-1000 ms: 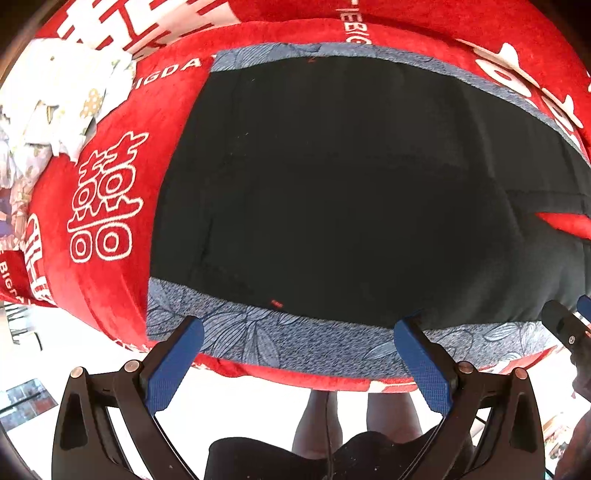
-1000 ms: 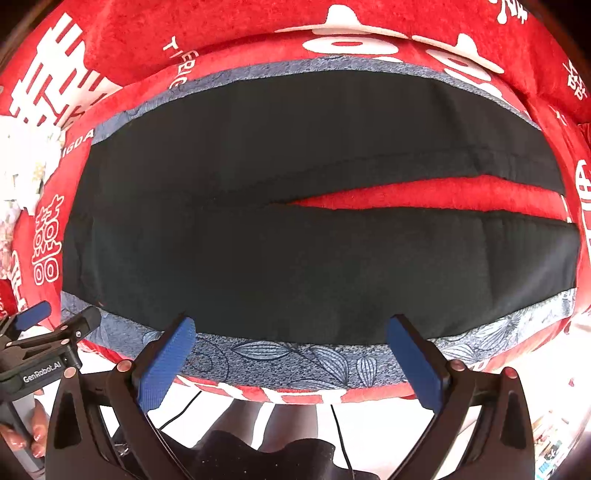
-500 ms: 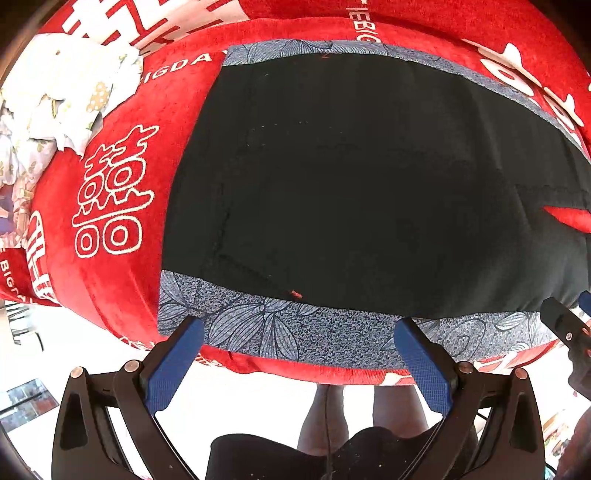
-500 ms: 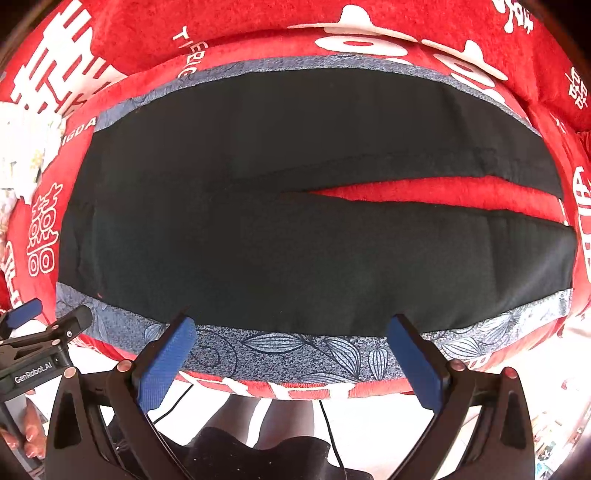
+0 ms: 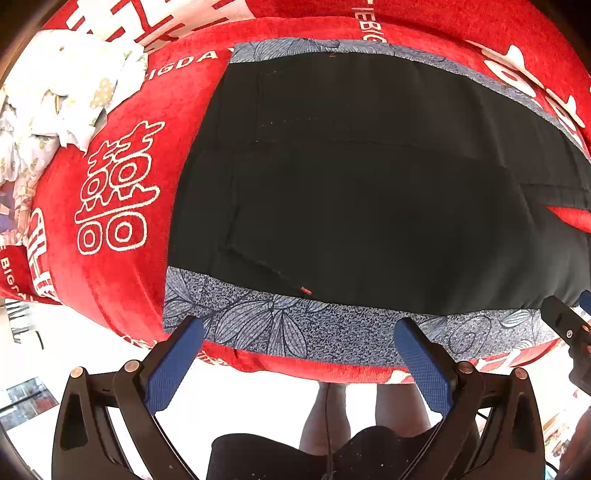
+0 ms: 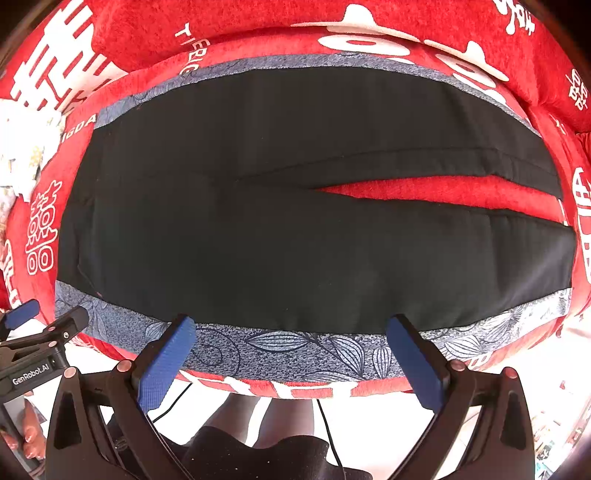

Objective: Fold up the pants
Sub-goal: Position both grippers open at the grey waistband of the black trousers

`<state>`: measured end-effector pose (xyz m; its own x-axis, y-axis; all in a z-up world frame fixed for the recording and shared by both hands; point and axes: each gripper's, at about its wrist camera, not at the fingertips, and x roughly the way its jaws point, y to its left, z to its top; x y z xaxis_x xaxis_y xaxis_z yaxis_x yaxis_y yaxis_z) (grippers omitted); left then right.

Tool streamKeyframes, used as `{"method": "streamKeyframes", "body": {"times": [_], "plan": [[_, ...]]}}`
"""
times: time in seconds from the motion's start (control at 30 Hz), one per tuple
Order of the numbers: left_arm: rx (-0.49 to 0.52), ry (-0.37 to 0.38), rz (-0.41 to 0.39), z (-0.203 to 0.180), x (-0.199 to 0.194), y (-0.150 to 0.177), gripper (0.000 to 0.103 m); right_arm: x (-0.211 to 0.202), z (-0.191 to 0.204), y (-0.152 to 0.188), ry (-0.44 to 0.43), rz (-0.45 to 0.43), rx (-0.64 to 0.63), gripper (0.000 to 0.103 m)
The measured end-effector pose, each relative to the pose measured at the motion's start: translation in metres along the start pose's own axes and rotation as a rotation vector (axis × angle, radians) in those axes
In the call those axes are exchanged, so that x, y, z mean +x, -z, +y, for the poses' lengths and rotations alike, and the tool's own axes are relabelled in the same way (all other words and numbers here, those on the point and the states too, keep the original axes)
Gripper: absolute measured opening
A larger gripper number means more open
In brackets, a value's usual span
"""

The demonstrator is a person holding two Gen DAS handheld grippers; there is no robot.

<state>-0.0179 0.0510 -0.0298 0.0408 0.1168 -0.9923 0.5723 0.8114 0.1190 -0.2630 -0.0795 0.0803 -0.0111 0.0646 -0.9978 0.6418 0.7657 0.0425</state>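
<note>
Black pants [image 5: 369,192] with blue-grey leaf-print side bands lie flat on a red plush surface, waist to the left, the two legs running right with a red gap between them [image 6: 443,190]. The pants fill the right wrist view [image 6: 295,240] too. My left gripper [image 5: 299,332] is open and empty, hovering over the near printed band [image 5: 295,328] by the waist end. My right gripper [image 6: 291,328] is open and empty over the near band [image 6: 295,350] of the near leg. Each gripper shows at the edge of the other's view.
The red surface [image 5: 110,192] bears white characters and lettering. A white patterned cloth [image 5: 62,96] is crumpled at the far left. A red cushion or backrest [image 6: 258,26] rises behind. The surface's front edge [image 5: 295,369] drops to a pale floor, where the person's legs [image 5: 325,417] stand.
Both grippers have drawn back toward me a little; the pants' near band now sits higher in both views. The pants have not moved. Both grippers stayed open.
</note>
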Motion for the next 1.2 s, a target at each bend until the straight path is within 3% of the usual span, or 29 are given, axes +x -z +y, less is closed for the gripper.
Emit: {"method": "streamKeyframes", "body": {"times": [1.2], "plan": [[-0.003, -0.006, -0.002, 0.0023, 0.0014, 0.0036, 0.103, 0.0044, 0.0031, 0.0038, 0.007, 0.002, -0.011, 0.103]]}}
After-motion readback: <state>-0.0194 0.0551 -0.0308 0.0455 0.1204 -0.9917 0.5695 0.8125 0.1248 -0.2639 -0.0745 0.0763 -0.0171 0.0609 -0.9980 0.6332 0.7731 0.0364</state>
